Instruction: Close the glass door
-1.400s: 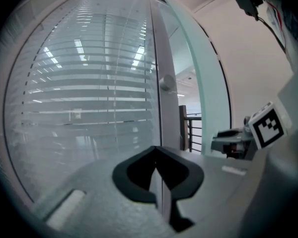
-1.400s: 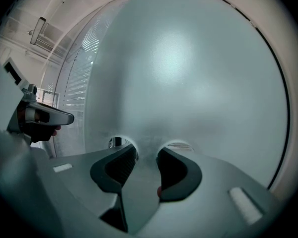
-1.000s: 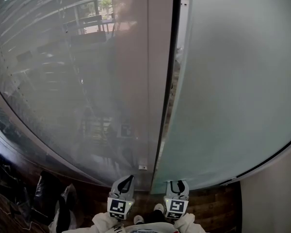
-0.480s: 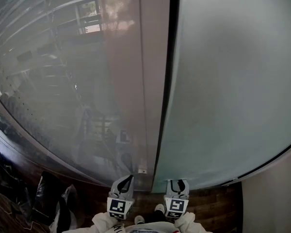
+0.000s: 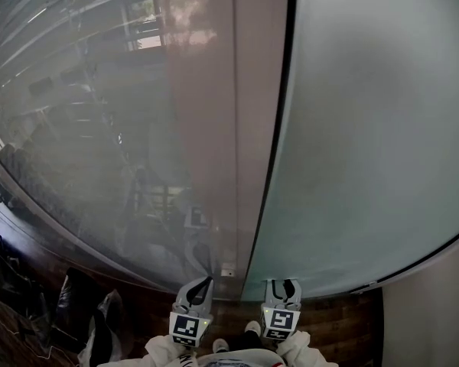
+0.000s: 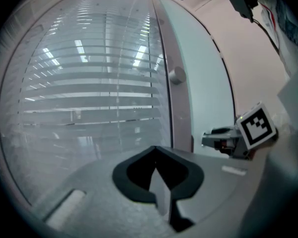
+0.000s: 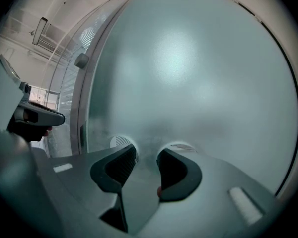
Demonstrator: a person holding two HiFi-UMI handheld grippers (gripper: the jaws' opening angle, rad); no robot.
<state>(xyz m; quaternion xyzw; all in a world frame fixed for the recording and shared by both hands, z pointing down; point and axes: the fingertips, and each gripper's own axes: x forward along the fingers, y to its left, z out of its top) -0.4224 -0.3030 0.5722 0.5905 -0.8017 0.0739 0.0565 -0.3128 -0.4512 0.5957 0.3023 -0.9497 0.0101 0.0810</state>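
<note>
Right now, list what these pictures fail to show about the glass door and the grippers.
- Right gripper view: whether the open jaws of the right gripper touch the frosted glass door; the frosting's haze hides any contact.
- Head view: whether the dark seam beside the door frame is an open gap; too thin to tell.
- All views: what lies behind the door; frosting hides it.
- Head view: the door's top, cut off by the picture's edge.

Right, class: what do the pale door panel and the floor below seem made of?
Door panel: probably frosted glass, matt and milky, with soft glare and nothing sharp showing through. Floor: dark wood planks or wood-look laminate, judging by the brown streaky boards.
</note>
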